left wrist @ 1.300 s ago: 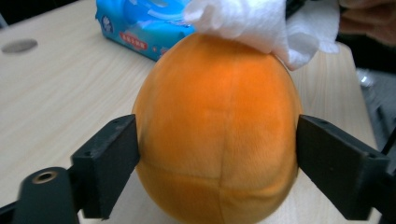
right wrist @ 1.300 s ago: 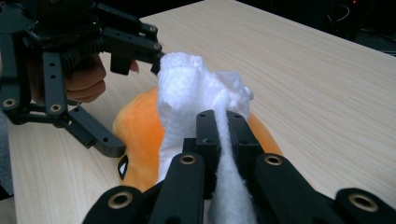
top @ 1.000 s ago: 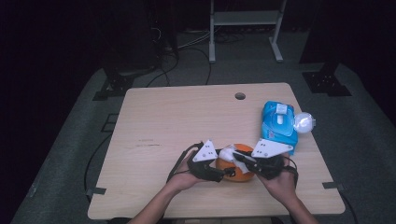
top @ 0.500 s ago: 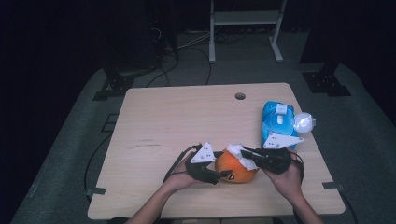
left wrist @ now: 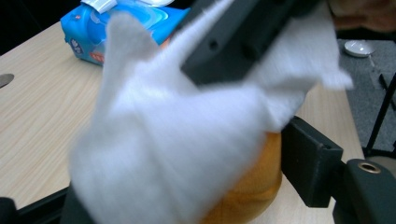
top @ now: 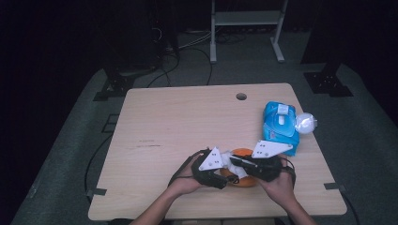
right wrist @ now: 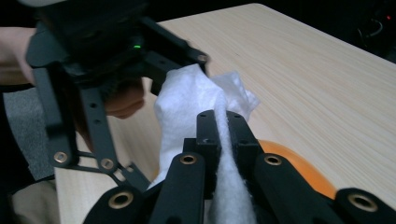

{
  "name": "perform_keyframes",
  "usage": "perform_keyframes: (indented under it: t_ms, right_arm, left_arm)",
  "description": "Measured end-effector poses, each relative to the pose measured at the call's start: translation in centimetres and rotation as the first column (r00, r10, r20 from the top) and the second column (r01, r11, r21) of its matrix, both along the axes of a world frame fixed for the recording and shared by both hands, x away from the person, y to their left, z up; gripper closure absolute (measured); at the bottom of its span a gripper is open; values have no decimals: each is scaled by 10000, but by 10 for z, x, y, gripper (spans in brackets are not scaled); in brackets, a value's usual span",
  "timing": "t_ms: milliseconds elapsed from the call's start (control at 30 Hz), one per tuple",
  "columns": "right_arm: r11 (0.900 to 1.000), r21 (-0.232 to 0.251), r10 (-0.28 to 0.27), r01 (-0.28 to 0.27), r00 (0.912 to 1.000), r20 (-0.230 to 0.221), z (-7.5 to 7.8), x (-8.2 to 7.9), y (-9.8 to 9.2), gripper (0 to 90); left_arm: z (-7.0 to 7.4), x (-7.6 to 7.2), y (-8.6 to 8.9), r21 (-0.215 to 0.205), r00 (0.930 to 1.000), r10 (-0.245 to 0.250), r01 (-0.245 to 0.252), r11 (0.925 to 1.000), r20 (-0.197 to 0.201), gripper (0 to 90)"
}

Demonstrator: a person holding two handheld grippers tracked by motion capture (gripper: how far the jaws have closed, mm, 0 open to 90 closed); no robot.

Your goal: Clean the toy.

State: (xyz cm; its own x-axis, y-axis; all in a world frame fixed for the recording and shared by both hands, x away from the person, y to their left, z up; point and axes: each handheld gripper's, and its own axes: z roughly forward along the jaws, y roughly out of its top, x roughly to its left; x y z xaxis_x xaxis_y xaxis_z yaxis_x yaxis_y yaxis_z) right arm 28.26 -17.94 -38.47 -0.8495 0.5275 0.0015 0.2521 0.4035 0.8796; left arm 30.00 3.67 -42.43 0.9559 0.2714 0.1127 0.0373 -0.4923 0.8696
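An orange rounded bowl (top: 241,153) sits on the wooden table (top: 187,122) near the front edge. My left gripper (top: 220,177) holds it from the left. In the left gripper view the right jaw presses the bowl's (left wrist: 252,186) side, and the jaws have just been closing on it. My right gripper (top: 237,162) reaches in from the right, shut on a white wipe (top: 230,161). The wipe (left wrist: 177,135) drapes over the top of the bowl and hides the left jaw. In the right gripper view the wipe (right wrist: 187,102) is pinched between the two pads of my right gripper (right wrist: 222,126), above the bowl (right wrist: 299,168).
A blue pack of wet wipes (top: 280,124) lies at the table's right side, with a round white lid (top: 305,123) beside it. A cable hole (top: 241,96) is near the far edge. The right edge of the table is close to the right hand.
My right gripper drew back to the right with the wipe, then came left again over the bowl. The left hand and the bowl stayed in place.
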Motion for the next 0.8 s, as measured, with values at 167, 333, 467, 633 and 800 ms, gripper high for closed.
perform_keyframes:
  t_ms: [167,333,467,633,800]
  right_arm:
    - [9971,66,-761,762,9970,-146,-1,11,-22,846]
    - [9922,66,-1238,1242,9912,-463,-6,16,-41,845]
    - [9976,22,-691,692,9971,-311,-5,10,-22,845]
    - [9989,-147,-458,454,9985,-291,-4,8,-16,844]
    - [9942,-61,-1080,1078,9921,-646,-10,15,-39,845]
  left_arm:
    - [-7,8,10,0,9993,108,-108,9999,-354,341]
    - [-9,14,15,-72,9960,-97,90,9999,-893,209]
    - [-3,14,8,-451,9936,67,-118,9989,-1130,116]
    - [-8,15,14,-59,9966,104,-109,9999,-818,240]
    - [-12,22,24,49,9918,272,-268,9996,-1251,262]
